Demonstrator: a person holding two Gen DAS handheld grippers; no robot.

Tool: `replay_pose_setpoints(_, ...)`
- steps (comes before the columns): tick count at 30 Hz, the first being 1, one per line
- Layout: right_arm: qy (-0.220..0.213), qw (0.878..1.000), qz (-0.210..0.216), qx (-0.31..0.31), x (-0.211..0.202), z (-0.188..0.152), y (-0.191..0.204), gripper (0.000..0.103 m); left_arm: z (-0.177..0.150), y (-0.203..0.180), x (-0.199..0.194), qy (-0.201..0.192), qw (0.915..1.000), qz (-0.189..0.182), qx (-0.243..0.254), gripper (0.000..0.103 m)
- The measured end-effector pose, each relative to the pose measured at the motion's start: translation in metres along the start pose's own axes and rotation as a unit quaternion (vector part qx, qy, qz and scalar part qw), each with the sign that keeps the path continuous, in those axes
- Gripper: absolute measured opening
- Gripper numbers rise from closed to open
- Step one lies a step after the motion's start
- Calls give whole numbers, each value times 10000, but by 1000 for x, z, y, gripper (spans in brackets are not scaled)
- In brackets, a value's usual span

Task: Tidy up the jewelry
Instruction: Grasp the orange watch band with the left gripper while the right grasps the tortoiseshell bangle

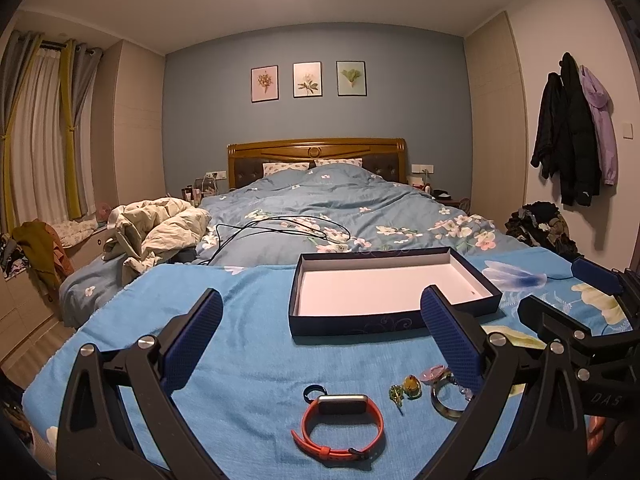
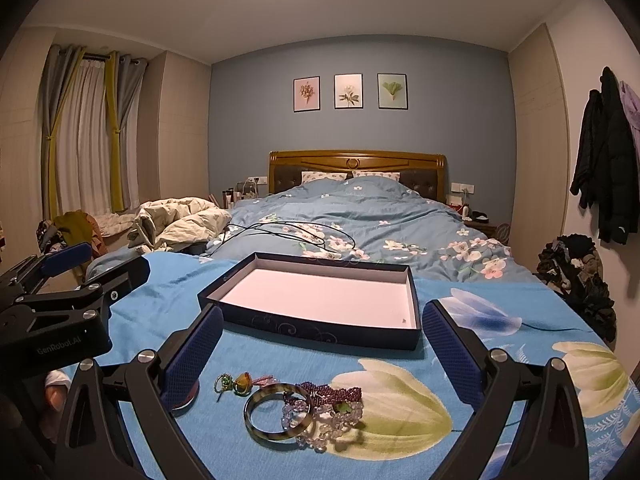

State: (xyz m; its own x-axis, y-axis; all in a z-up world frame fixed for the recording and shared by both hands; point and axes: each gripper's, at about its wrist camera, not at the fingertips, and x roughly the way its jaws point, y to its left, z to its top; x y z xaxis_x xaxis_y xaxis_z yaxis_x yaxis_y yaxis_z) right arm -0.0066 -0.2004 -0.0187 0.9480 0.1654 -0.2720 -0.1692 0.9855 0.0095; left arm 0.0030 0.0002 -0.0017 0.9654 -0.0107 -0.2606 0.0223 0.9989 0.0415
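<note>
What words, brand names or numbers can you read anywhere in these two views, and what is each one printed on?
"GenRobot.AI": on the black body of the left gripper, seen from the right wrist view.
"DAS": partial lettering, cut off, on the black body of the right gripper, seen from the left wrist view.
The dark blue box shows only swirl ornament, no letters.
The orange-strapped watch screen is dark.
The three wall pictures carry no readable text.
</note>
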Motion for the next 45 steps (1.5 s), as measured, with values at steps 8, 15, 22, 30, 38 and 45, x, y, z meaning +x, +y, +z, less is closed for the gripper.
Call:
replay_pose_setpoints(8,269,9996,41,-1,3,-5,-4,96,-8,1,11,232,9996,-106,70,97)
replay_pose_setpoints(15,795,9967,150,-33,13,-15,-6,96,-26,3,29,728,9966,-354,180,97)
replay_pose_setpoints(22,1433,9882,524,-137,27,-28,-2,65,-46,1,48,1220,9898,-588,450,97)
replay_pose_setpoints(30,2138,9725,911,-182,49,-38,7,34,-61,-4,62,1674,9789,-962,673,90)
replay_pose_setpoints(38,2641,9599,944,6,70,-46,1,28,-62,22,75,2067,9702,-1246,202,76)
replay_pose_setpoints(45,2865,9525,1020,165,79,-45,-5,22,-68,35,83,2486,9571,-1486,70,63)
